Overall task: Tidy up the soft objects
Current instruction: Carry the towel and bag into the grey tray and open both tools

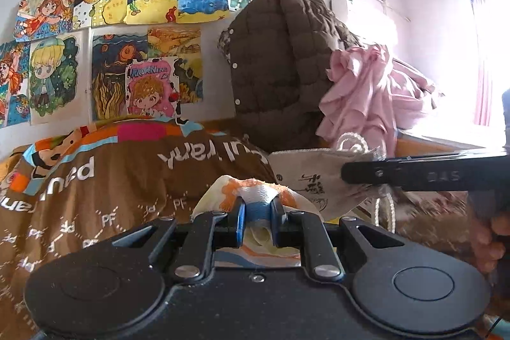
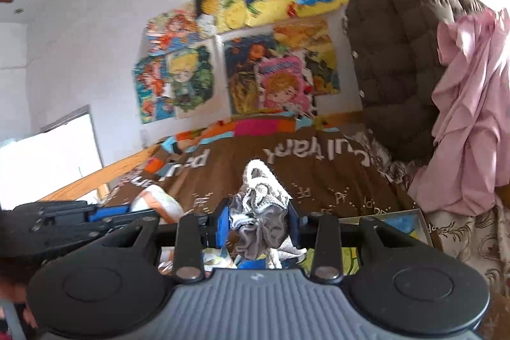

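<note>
Left wrist view: the left gripper (image 1: pixel 257 210) is clamped on a folded orange, blue and cream towel (image 1: pixel 255 193), whose lower part is hidden behind the gripper body. The right gripper (image 1: pixel 346 172) enters from the right, its far finger and grip concealed by a beige drawstring bag (image 1: pixel 306 180); printed characters on the bag are hard to read. Right wrist view, blurred: the right gripper (image 2: pixel 258 223) pinches the bag's gathered mouth (image 2: pixel 258 212), cord loop above. Only here does the left gripper (image 2: pixel 140 211) appear side-on, towel (image 2: pixel 159 201) at its tip, over the brown bedspread (image 2: pixel 318 180).
</note>
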`<action>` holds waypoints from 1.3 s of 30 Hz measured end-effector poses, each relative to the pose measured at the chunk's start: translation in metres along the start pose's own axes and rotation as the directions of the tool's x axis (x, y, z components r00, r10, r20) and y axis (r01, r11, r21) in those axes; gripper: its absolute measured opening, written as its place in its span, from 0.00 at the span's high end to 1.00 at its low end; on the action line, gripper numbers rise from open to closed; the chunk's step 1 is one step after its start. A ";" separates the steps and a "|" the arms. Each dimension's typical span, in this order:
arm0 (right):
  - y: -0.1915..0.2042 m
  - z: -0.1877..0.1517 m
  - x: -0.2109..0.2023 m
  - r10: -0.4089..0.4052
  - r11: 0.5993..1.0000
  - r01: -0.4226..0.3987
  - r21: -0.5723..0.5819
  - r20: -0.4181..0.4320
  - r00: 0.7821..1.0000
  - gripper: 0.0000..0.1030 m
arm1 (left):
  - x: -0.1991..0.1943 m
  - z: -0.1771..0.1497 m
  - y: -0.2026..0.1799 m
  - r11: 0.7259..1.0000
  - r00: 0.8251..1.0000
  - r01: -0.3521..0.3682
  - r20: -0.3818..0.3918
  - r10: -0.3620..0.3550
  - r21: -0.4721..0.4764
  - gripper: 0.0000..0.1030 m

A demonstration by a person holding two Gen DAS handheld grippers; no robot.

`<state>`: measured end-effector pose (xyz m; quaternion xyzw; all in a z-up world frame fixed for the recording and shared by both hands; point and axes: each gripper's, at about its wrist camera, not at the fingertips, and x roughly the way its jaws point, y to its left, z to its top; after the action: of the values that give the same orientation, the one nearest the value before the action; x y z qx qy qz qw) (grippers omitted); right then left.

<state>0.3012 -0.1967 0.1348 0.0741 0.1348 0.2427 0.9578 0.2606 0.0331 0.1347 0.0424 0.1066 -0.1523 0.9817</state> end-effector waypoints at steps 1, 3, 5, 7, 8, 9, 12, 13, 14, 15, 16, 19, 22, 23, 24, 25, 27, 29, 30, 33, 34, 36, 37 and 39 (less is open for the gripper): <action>-0.006 0.003 0.014 -0.006 1.000 0.007 0.021 -0.011 1.000 0.61 | 0.011 0.001 0.002 1.000 1.000 0.000 0.001 0.000 -0.003 0.84; -0.016 0.007 0.039 -0.018 0.999 0.020 0.046 -0.031 0.999 0.61 | 0.037 0.000 0.005 1.000 1.000 0.010 -0.006 -0.010 0.007 0.84; -0.024 0.008 0.062 -0.034 0.997 0.038 0.066 -0.053 0.998 0.61 | 0.058 -0.005 0.006 1.000 1.000 0.011 -0.010 -0.011 0.011 0.84; -0.031 0.006 0.082 -0.045 0.995 0.052 0.088 -0.078 0.996 0.61 | 0.078 -0.013 0.009 1.000 1.000 0.016 -0.014 -0.016 -0.014 0.84; -0.036 0.004 0.093 -0.053 0.992 0.064 0.105 -0.099 0.994 0.61 | 0.085 -0.019 0.011 1.000 1.000 0.017 -0.014 -0.017 -0.025 0.84; -0.039 0.002 0.101 -0.058 0.990 0.072 0.117 -0.115 0.992 0.61 | 0.092 -0.025 0.012 0.999 1.000 0.018 -0.016 -0.019 -0.032 0.84; -0.047 -0.009 0.122 -0.079 0.985 0.102 0.136 -0.169 0.982 0.61 | 0.113 -0.044 0.018 0.997 0.998 0.028 -0.049 -0.032 -0.074 0.84; -0.048 -0.014 0.127 -0.085 0.985 0.111 0.135 -0.186 0.979 0.61 | 0.119 -0.050 0.019 0.996 0.997 0.032 -0.061 -0.037 -0.088 0.84; -0.050 -0.019 0.133 -0.090 0.984 0.119 0.136 -0.204 0.975 0.61 | 0.124 -0.055 0.021 0.994 0.997 0.035 -0.070 -0.042 -0.099 0.84; -0.051 -0.024 0.137 -0.093 0.983 0.124 0.135 -0.219 0.971 0.61 | 0.129 -0.061 0.023 0.993 0.995 0.040 -0.084 -0.049 -0.111 0.84; -0.052 -0.028 0.141 -0.094 0.983 0.128 0.135 -0.233 0.968 0.61 | 0.133 -0.066 0.024 0.992 0.994 0.041 -0.095 -0.052 -0.121 0.84; -0.053 -0.039 0.149 -0.092 0.983 0.131 0.130 -0.268 0.959 0.61 | 0.143 -0.079 0.030 0.987 0.989 0.038 -0.133 -0.059 -0.156 0.84; -0.052 -0.047 0.154 -0.076 0.983 0.121 0.140 -0.287 0.955 0.61 | 0.151 -0.091 0.038 0.978 0.982 0.033 -0.173 -0.070 -0.206 0.84; -0.052 -0.049 0.156 -0.072 0.983 0.119 0.142 -0.296 0.952 0.61 | 0.152 -0.094 0.039 0.976 0.980 0.031 -0.185 -0.071 -0.216 0.84; -0.051 -0.051 0.157 -0.068 0.982 0.118 0.145 -0.307 0.949 0.61 | 0.154 -0.098 0.040 0.975 0.977 0.025 -0.200 -0.070 -0.220 0.84; -0.050 -0.054 0.158 -0.063 0.982 0.117 0.152 -0.319 0.946 0.61 | 0.156 -0.101 0.040 0.975 0.974 0.021 -0.214 -0.070 -0.223 0.84; -0.047 -0.058 0.159 -0.049 0.980 0.111 0.166 -0.343 0.938 0.61 | 0.159 -0.106 0.042 0.973 0.966 0.010 -0.250 -0.069 -0.232 0.84; -0.044 -0.062 0.160 -0.043 0.981 0.108 0.162 -0.360 0.932 0.61 | 0.161 -0.109 0.043 0.971 0.956 -0.004 -0.285 -0.067 -0.239 0.84; -0.041 -0.064 0.160 -0.039 0.982 0.104 0.158 -0.367 0.929 0.61 | 0.162 -0.110 0.044 0.970 0.951 -0.010 -0.302 -0.066 -0.242 0.84; -0.035 -0.069 0.160 -0.037 0.983 0.103 0.150 -0.388 0.921 0.59 | 0.163 -0.114 0.045 0.970 0.937 -0.024 -0.344 -0.063 -0.243 0.83; -0.034 -0.071 0.159 -0.038 0.983 0.104 0.149 -0.393 0.919 0.58 | 0.163 -0.115 0.045 0.970 0.932 -0.023 -0.355 -0.067 -0.243 0.82; -0.032 -0.073 0.157 -0.037 0.981 0.110 0.160 -0.402 0.915 0.55 | 0.161 -0.116 0.045 0.969 0.928 -0.024 -0.367 -0.069 -0.244 0.80; -0.033 -0.074 0.156 -0.037 0.979 0.114 0.169 -0.405 0.913 0.53 | 0.158 -0.117 0.045 0.968 0.929 -0.016 -0.362 -0.078 -0.252 0.79; -0.034 -0.074 0.152 -0.040 0.975 0.125 0.184 -0.408 0.912 0.52 | 0.152 -0.117 0.045 0.965 0.932 -0.012 -0.352 -0.084 -0.263 0.76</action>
<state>0.4235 -0.1466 0.0234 0.1155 0.3559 0.1968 0.9062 0.3926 0.0456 -0.0108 -0.0620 0.3043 -0.1449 0.9395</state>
